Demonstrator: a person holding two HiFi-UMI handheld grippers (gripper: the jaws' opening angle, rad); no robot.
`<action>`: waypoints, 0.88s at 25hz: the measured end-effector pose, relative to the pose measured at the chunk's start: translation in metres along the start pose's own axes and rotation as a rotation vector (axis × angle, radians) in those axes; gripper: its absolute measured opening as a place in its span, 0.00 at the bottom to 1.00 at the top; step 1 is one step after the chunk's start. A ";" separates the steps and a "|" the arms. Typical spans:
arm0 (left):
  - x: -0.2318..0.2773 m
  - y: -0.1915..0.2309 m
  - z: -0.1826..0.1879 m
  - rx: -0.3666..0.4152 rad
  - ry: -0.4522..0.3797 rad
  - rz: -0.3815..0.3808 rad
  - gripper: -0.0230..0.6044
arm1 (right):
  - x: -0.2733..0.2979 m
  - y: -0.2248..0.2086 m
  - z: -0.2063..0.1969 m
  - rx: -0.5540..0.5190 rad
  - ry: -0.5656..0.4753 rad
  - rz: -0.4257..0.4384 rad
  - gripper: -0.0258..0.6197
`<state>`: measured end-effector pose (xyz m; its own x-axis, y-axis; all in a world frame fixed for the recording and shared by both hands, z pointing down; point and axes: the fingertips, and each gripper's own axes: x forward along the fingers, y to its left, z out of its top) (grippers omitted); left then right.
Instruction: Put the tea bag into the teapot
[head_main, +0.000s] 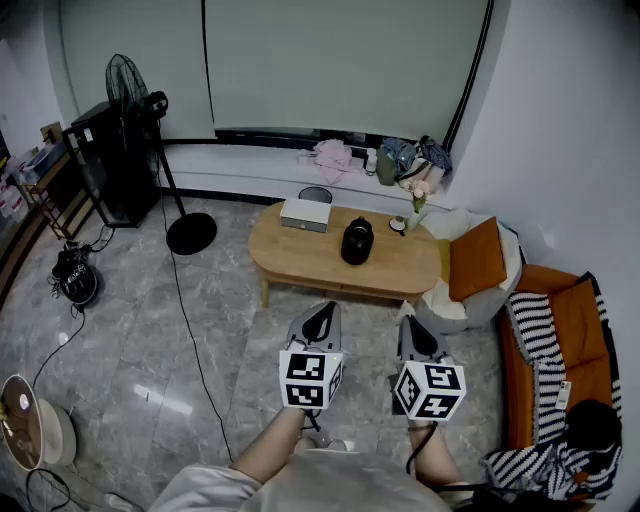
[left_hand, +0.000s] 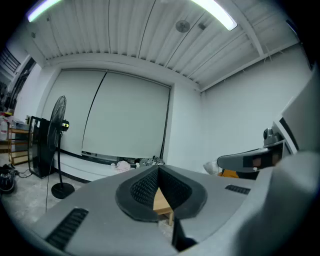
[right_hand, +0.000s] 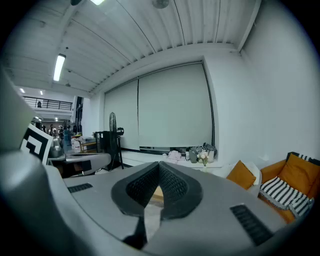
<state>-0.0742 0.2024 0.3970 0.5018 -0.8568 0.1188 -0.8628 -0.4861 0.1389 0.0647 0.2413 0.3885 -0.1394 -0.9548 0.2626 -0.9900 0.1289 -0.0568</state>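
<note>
Left gripper (head_main: 320, 315): jaws together, empty.
Right gripper (head_main: 408, 325): likewise.
Teapot (head_main: 357, 241): frame centre, on table (head_main: 300, 258), well apart.
Advice: approach first; tea bag not discernible.

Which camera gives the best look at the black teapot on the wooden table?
The head view: the teapot stands in full sight on the table, seen from above, though far off. The left and right gripper views show only a sliver of wooden table, and no teapot.

Right gripper (right_hand: 160, 167) jaws pressed together, nothing between them; orange cushion (right_hand: 241, 175) at three o'clock, fan (right_hand: 112, 121) at ten.
</note>
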 end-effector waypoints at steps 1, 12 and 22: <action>-0.001 0.001 0.000 -0.001 0.000 0.000 0.05 | 0.000 0.001 0.000 -0.001 -0.001 -0.003 0.09; -0.006 0.017 -0.001 -0.008 0.003 -0.009 0.04 | 0.003 0.012 -0.003 0.029 0.000 -0.018 0.09; -0.005 0.025 -0.013 -0.007 0.027 -0.025 0.05 | 0.004 0.010 -0.014 0.057 0.016 -0.059 0.09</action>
<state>-0.0978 0.1964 0.4124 0.5247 -0.8394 0.1419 -0.8497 -0.5059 0.1487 0.0539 0.2431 0.4025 -0.0815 -0.9557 0.2829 -0.9938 0.0565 -0.0953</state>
